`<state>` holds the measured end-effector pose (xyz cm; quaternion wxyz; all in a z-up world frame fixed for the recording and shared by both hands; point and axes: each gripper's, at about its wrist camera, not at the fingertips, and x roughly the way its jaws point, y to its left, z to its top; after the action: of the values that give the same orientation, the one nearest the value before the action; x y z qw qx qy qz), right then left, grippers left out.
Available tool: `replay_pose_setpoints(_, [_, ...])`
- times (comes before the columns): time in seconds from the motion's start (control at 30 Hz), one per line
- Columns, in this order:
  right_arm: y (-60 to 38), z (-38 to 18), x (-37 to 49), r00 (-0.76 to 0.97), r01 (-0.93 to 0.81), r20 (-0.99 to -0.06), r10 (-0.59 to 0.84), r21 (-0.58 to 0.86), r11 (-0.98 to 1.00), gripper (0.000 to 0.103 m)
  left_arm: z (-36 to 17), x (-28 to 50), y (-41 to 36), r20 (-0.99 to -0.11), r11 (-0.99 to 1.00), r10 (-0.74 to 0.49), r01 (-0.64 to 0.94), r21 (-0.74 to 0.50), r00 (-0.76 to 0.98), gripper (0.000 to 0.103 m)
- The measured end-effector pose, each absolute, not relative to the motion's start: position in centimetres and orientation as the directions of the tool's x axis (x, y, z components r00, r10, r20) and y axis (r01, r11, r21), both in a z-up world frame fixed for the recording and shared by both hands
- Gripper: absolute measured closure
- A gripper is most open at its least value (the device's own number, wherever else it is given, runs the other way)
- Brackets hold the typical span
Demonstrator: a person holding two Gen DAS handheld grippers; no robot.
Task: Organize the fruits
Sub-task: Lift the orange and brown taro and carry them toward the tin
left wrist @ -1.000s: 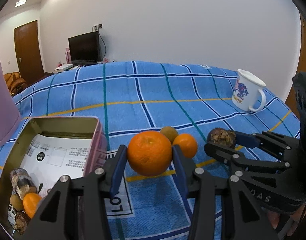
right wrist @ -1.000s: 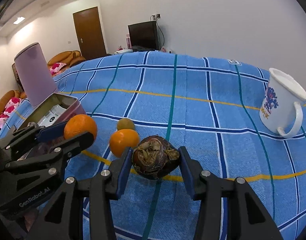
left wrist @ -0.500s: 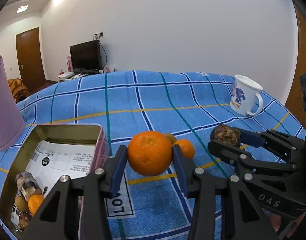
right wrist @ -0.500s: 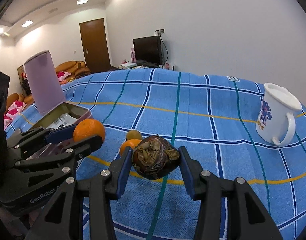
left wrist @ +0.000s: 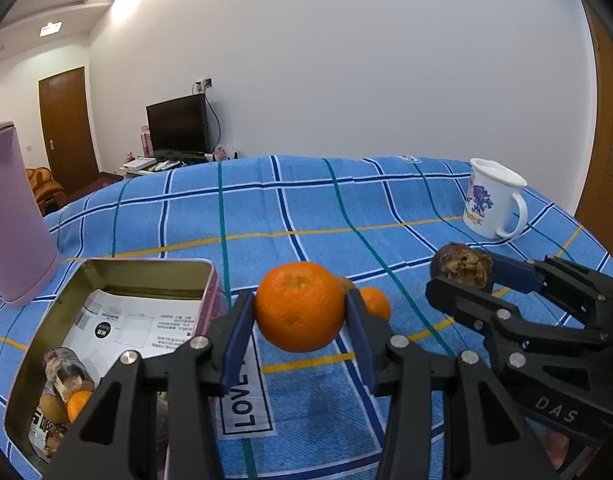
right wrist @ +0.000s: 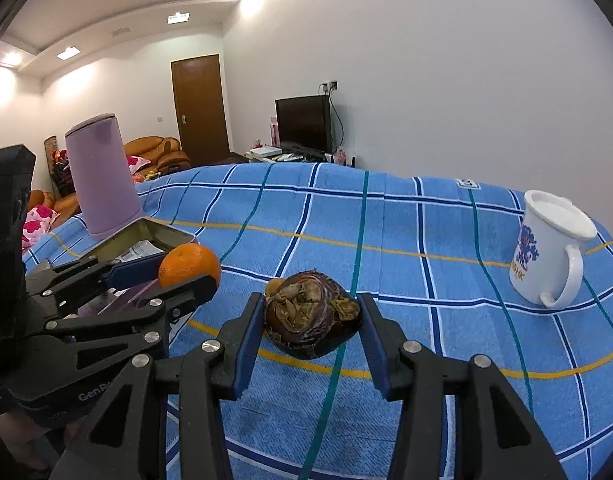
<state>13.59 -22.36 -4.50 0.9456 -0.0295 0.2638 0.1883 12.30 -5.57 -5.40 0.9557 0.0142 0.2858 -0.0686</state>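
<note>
Holding an orange [left wrist: 299, 306] in the left gripper [left wrist: 299, 320] and a shrivelled brown fruit [right wrist: 312, 316] in the right gripper [right wrist: 312, 328], with several fruits already in the tin [left wrist: 146, 270] at lower left and two left on the blue cloth [left wrist: 306, 216].

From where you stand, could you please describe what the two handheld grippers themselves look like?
Both match: the left gripper and right gripper are black linkage frames joined by round silver rivets, each ending in two flat blue fingers. White lettering marks their sides: "DAS" on the right one, "GenRo", partly hidden, on the left. No cables or sleeves show.
</note>
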Motion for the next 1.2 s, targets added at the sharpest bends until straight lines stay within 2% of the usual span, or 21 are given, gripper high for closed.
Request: replay_pose_setpoints(1.2, [-23.0, -3.9, 11.4, 0.831, -0.383, -0.419, 0.365, 0.044, 0.923, 0.055, -4.4, 10.3, -5.8, -0.453, 0.993, -0.086, 0.115, 0.036, 0.887, 0.055])
